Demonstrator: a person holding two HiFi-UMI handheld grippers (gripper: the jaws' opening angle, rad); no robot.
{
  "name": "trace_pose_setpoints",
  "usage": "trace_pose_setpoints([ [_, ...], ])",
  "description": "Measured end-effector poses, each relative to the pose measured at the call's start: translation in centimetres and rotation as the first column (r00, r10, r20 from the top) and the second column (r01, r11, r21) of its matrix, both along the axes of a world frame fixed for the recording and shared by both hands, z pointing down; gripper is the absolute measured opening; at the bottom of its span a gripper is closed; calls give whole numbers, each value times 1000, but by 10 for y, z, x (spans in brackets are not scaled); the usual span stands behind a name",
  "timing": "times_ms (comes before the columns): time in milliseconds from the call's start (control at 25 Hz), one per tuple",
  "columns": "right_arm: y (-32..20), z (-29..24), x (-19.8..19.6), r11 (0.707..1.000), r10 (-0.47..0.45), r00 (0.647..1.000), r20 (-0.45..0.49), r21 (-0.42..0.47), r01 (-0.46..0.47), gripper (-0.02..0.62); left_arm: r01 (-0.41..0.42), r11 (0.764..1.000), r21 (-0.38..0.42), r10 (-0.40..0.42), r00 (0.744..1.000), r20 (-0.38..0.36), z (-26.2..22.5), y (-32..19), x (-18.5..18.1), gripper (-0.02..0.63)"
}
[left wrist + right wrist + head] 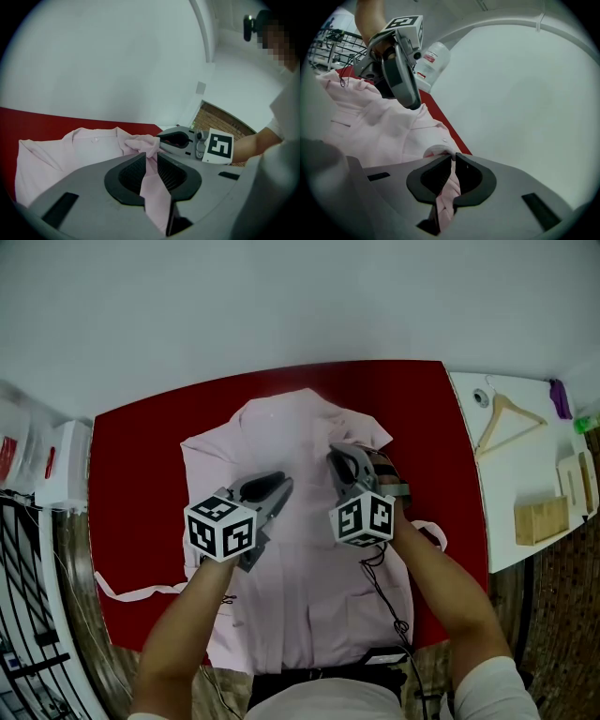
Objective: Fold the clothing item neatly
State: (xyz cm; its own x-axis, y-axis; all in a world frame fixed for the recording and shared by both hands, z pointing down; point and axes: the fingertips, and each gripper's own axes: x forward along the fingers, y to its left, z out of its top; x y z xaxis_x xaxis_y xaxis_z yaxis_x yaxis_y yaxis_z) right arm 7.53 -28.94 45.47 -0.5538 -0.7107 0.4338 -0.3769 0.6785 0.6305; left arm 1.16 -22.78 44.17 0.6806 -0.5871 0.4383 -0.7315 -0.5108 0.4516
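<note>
Shirt (309,568) pinched in left hand-held gripper (149,158) and right hand-held gripper (453,158).

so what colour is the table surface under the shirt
Deep red tabletop, clearest in the head view around the pale pink shirt.

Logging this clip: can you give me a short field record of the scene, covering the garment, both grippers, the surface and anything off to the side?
surface: red cloth
garment: pink shirt, spread on the cloth, collar at the far end
left gripper: shut on a pinch of shirt fabric
right gripper: shut on a pinch of shirt fabric near the collar
side: white side table at right, with a wooden hanger and a wooden box
fold status: not yet a neat fold
</note>
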Motion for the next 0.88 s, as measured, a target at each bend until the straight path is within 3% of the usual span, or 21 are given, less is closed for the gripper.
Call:
trace_pose_setpoints([
  [200, 21, 5, -16, 999, -34, 999, 23, -20, 34, 37, 16, 999, -28, -16, 1000, -27, 4, -8, -11, 62],
  [640, 74, 27, -47, 986, -168, 985, -34, -1, 168, 37, -28, 969, -246, -8, 989, -147, 38, -35, 4, 130],
  [720, 81, 29, -53, 982, -189, 981, -43, 7, 189, 37, -65, 961, -270, 30, 991, -129, 45, -39, 13, 130],
  [880, 90, 31, -62, 976, -215, 975, -54, 17, 216, 37, -136, 929, -343, 142, 990, -8, 69, -38, 25, 130],
])
